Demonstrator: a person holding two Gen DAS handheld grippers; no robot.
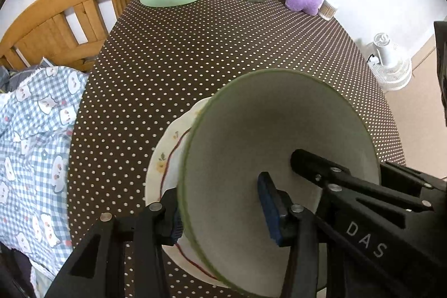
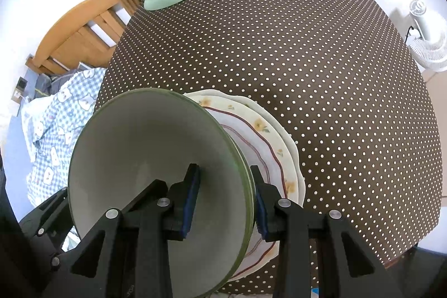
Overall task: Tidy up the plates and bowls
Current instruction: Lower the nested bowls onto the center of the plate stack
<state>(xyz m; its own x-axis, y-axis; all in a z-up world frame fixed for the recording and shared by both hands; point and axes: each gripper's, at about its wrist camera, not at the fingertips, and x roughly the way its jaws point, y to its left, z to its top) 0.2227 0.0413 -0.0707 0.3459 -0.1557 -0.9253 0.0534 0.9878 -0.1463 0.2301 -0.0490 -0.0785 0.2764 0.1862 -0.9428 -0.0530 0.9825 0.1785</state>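
One pale green-rimmed ceramic bowl [image 2: 145,158] sits on two stacked flower-patterned plates [image 2: 268,136] at lower centre of the dotted brown table [image 2: 307,60]. The left tool [image 1: 220,211] and the right tool [image 2: 226,200] each straddle its rim, pads apart, not pressing.

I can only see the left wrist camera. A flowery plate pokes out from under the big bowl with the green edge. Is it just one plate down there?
Observer: No. The right wrist view shows the flowery plate lying on top of a plainer scalloped plate, so it is a stack of at least two.
Child: I see one finger of the other gripper inside the bowl. Where is its other finger?
Observer: It is hidden from you behind the wall of the bowl. The right gripper has that finger outside the rim, above the plates, so its jaws straddle the rim.
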